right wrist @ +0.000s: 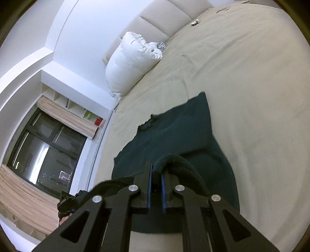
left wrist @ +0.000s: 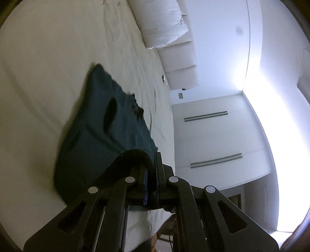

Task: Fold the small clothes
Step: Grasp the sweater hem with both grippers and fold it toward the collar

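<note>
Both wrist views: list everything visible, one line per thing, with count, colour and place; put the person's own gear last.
garment: one, dark teal, spread on the bed, near edge lifted in both grippers
bed sheet: one, beige, covers the mattress under the garment
pillow: one, white, crumpled, at the head of the bed
headboard: one, beige, padded panels, behind the pillow
striped item: one, black and white, beside the pillow; too small to identify
window: one, dark glass, beyond the bed in the right wrist view
wardrobe doors: white, two long grey handles, beyond the bed in the left wrist view
left gripper: one, black, blue pads, shut on the garment
right gripper: one, black, blue pads, shut on the garment
</note>
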Tool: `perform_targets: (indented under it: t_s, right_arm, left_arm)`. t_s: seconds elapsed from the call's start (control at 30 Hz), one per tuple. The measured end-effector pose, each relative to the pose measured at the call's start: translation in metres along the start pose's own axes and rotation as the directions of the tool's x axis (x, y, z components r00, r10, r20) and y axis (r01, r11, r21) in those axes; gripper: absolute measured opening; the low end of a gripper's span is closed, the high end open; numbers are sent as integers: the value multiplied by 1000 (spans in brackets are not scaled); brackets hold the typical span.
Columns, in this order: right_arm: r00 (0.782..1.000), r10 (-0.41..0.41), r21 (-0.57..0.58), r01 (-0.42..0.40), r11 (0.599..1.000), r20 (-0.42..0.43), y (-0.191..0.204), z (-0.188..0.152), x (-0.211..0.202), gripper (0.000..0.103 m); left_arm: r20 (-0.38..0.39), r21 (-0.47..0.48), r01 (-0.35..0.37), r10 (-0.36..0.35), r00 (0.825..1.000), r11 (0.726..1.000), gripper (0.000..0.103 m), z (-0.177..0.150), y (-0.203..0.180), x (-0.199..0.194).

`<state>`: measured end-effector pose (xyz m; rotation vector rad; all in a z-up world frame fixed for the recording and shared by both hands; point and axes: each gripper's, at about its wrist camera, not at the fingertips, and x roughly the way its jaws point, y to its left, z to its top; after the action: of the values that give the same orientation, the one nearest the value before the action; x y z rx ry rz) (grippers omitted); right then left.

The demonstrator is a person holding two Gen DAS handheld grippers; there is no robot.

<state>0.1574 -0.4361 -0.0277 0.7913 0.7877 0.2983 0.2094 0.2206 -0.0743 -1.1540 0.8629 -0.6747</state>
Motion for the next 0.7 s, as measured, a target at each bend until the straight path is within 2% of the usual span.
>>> perform_targets:
  t_s: [0.2, 0.37, 0.53, 0.63, 0.7]
  right_arm:
    - [998, -62, 22, 62, 998, -7, -8, 45, 47, 9]
    - [994, -111, 42, 112, 993, -23, -20, 73, 85, 9]
    - [982, -178, 87, 182, 979, -56, -46, 88, 122, 11]
    - [979, -199, 153, 204, 967, -49, -68, 91, 130, 19]
    - [984, -176, 179, 177, 968, -21, -75, 92, 128, 40]
  left_arm:
    - [17, -17, -50, 50, 999, 999, 4, 65, 5, 43]
    - [17, -15, -103, 103, 995, 995, 4, 101, 19, 78]
    - [17, -60, -172, 173, 985, 983, 4, 132, 53, 114]
    - [14, -138, -151, 155, 988, 979, 7, 150, 78, 121]
    - [9, -170, -149, 153, 988, 974, 12, 156, 89, 123]
